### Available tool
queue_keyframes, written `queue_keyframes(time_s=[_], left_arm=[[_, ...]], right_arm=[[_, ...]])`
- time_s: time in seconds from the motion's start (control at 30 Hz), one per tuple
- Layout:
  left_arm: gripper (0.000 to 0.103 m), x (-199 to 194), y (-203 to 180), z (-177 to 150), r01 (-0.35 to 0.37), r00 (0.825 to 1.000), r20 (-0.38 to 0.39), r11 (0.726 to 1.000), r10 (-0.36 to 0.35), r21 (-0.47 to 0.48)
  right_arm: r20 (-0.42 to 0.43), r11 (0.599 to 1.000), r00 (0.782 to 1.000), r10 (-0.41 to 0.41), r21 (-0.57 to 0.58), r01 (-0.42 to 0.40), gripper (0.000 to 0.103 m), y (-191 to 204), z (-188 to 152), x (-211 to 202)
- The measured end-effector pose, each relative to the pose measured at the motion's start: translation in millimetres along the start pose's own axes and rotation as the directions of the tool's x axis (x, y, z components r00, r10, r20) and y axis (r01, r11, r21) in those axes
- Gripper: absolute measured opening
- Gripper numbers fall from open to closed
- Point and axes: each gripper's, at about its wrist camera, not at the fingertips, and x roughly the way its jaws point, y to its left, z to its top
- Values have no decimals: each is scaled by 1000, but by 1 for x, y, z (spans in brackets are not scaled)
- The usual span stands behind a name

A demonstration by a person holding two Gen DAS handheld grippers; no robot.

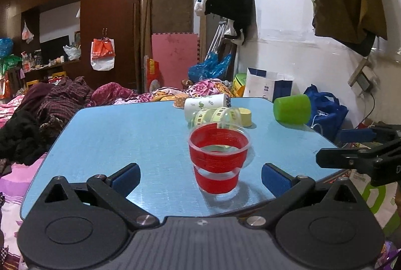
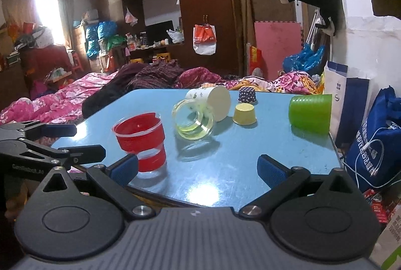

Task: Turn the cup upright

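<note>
A red and clear plastic cup stands upright on the blue table, between the open jaws of my left gripper without touching them. It also shows in the right wrist view. A clear cup with yellow-green bands lies on its side behind it. A white paper cup lies on its side too. A green cup lies tipped at the table's right edge. My right gripper is open and empty over the table's near edge.
A small yellow cup and a dotted dark cup stand upside down at the back. A bed with heaped clothes lies beyond the table. Bags stand right of the table by the wall.
</note>
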Motion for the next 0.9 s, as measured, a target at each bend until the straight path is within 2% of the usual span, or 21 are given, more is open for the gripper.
queue_keyframes(time_s=[0.9], left_arm=[[103, 5, -1, -1, -20, 1000, -4, 1000, 20, 6]], right_arm=[[-25, 1000, 1000, 12, 4, -12, 102, -3, 0, 3]])
